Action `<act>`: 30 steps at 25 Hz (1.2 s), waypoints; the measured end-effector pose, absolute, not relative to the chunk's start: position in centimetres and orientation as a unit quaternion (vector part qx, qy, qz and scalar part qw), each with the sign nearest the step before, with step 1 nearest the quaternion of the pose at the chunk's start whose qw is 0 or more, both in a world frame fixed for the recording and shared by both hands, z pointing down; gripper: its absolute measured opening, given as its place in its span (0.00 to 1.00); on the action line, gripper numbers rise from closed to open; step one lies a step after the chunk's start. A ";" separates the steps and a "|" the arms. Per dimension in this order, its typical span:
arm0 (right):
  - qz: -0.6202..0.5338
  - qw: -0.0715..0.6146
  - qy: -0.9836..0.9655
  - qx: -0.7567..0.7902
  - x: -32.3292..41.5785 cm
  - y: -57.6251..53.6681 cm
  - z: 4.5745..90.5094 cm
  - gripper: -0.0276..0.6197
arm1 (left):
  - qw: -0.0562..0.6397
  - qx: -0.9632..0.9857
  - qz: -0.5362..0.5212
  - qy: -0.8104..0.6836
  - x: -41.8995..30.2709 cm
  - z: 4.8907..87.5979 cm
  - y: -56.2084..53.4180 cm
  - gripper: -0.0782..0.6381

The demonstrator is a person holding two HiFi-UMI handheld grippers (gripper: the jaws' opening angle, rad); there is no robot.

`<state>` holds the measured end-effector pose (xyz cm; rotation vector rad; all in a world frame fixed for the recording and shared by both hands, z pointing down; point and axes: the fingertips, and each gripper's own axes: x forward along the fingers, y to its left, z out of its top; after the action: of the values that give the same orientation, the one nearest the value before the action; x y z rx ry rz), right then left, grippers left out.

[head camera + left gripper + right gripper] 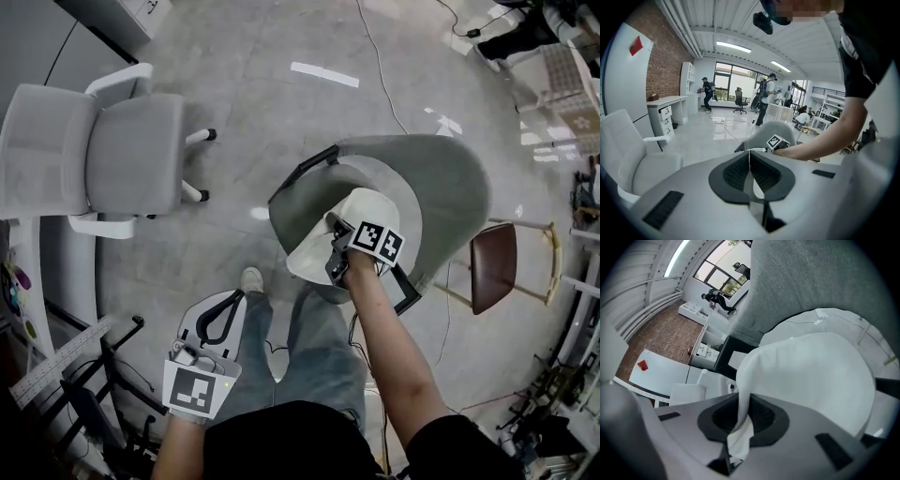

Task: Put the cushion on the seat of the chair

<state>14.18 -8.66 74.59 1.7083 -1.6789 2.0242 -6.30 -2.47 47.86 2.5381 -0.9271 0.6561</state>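
Nearest, the left gripper (221, 317) hangs low beside the person's legs, jaws clenched together on nothing; further out, the right gripper (339, 261) has its jaws pinched on a fold at the near edge of the cream cushion (361, 211), the cloth running up between them; the cushion spreads away from the jaws over the seat of the grey chair (455, 192), inside its curved back; whether it rests fully there I cannot tell; farther left on the floor stands a white office chair (131, 155).
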 end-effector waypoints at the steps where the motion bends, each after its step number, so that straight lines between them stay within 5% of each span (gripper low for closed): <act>1: 0.648 0.001 -0.532 0.545 14.3 -9.2 75.1 0.12 | 0.182 0.896 0.232 -0.333 -6.6 48.1 -2.6 0.13; 30: 0.681 -0.002 -0.500 0.536 14.6 -15.9 85.7 0.26 | 0.212 0.862 0.269 -0.373 -10.2 52.5 -1.0 0.13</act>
<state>14.58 -15.88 85.70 1.6853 -1.5714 2.1413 -10.17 -0.95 52.52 2.3951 -1.0367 0.7471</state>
